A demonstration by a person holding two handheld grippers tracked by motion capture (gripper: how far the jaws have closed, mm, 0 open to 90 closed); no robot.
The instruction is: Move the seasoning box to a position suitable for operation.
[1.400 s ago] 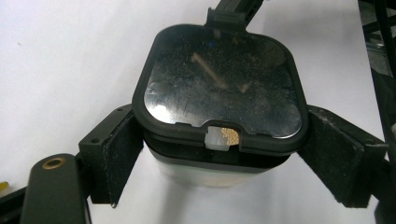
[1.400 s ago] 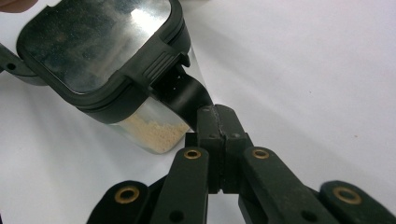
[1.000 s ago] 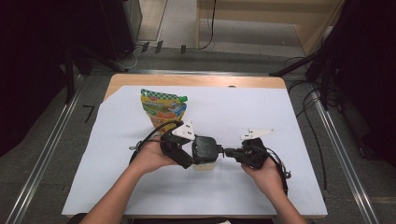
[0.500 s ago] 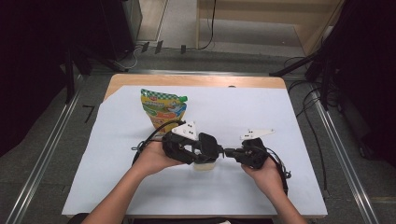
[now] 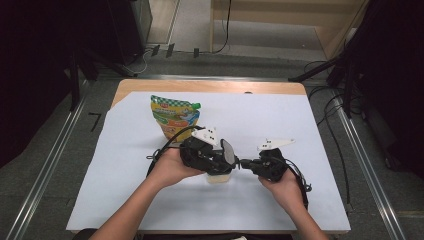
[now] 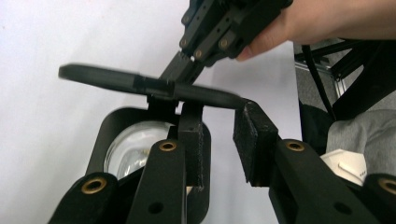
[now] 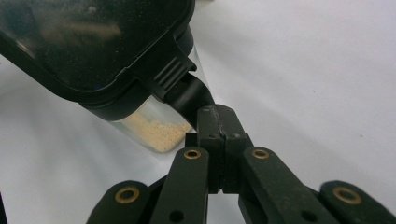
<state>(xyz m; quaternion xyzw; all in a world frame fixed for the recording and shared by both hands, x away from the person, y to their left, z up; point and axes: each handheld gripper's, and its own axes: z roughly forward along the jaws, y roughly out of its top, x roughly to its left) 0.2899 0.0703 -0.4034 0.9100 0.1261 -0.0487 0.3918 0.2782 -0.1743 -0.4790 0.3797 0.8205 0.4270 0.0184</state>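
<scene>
The left gripper (image 5: 212, 157) has closed over the container (image 5: 218, 176); right fingers (image 7: 218, 135) pinch its lid tab (image 7: 184, 95).

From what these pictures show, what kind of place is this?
Probably a lab or recording workspace, not a kitchen. A wooden table under a white sheet stands between metal floor rails, with loose cables on the grey floor and dark equipment stands around it.

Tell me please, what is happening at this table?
A person works on a small clear container of pale powder with two grippers. The right gripper is shut on the tab of its black lid, which is tilted up. The left gripper is at the container's body, its fingers just closing around it. A colourful bag stands behind on the white table.
</scene>
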